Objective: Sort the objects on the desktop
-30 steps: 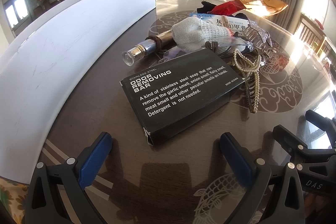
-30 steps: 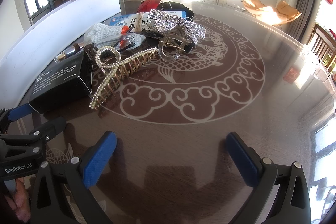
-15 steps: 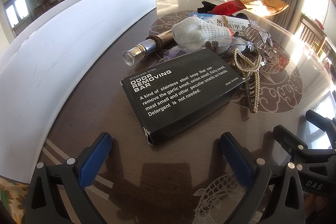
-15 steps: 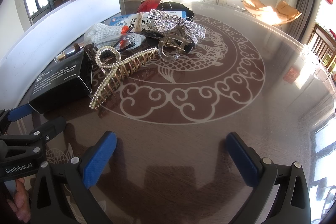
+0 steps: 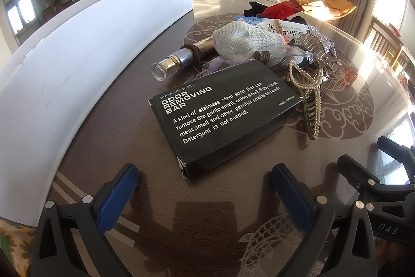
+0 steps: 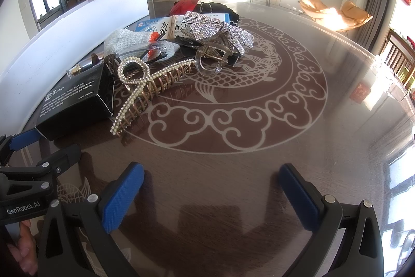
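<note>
Both pairs of blue-padded fingers we hold spread wide and empty, the left gripper (image 5: pixel 205 188) just short of the flat black cardboard soap box (image 5: pixel 223 113) on the dark patterned glass surface (image 6: pixel 259 147). Our right gripper (image 6: pixel 211 188) hovers near the box's right, where the pearl-studded hair claw (image 6: pixel 145 87) touches it.

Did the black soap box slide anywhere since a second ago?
No. The black box keeps the same spot against the white board and the table's swirl pattern.
</note>
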Action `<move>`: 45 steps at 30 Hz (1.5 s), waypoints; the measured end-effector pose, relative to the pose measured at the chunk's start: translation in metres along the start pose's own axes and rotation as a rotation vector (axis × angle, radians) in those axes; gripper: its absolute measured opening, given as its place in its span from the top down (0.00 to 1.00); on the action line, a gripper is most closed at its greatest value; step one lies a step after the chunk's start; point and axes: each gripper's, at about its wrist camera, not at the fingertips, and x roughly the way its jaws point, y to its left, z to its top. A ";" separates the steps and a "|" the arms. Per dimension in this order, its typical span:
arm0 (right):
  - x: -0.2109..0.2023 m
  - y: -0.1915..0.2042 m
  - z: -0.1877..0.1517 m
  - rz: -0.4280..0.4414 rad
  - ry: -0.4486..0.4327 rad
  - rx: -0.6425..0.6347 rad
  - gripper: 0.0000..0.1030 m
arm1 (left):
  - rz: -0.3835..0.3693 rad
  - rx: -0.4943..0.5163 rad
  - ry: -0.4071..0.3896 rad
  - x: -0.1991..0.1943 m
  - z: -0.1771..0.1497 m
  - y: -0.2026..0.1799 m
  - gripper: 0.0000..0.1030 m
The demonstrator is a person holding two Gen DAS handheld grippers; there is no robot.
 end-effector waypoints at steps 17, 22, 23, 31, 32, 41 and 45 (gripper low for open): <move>0.000 0.000 0.000 0.000 0.000 0.000 0.00 | 0.003 0.003 -0.002 0.000 0.000 0.000 0.00; 0.000 0.000 0.000 0.000 0.000 0.000 0.00 | 0.003 0.004 -0.002 0.000 0.000 0.000 0.00; 0.000 0.000 0.000 0.000 0.000 0.000 0.00 | 0.003 0.004 -0.002 0.000 0.000 0.000 0.00; 0.000 0.000 0.000 0.000 0.000 0.000 0.00 | 0.004 0.005 -0.003 0.000 -0.001 0.000 0.00; 0.000 0.000 0.000 0.000 0.000 0.000 0.00 | 0.004 0.005 -0.003 0.000 0.000 0.001 0.00; 0.000 0.000 0.000 0.000 0.000 0.000 0.00 | 0.005 0.007 -0.003 -0.001 -0.001 0.001 0.00; 0.000 0.000 0.000 0.000 0.000 0.000 0.00 | -0.006 0.008 0.005 -0.001 0.000 0.002 0.00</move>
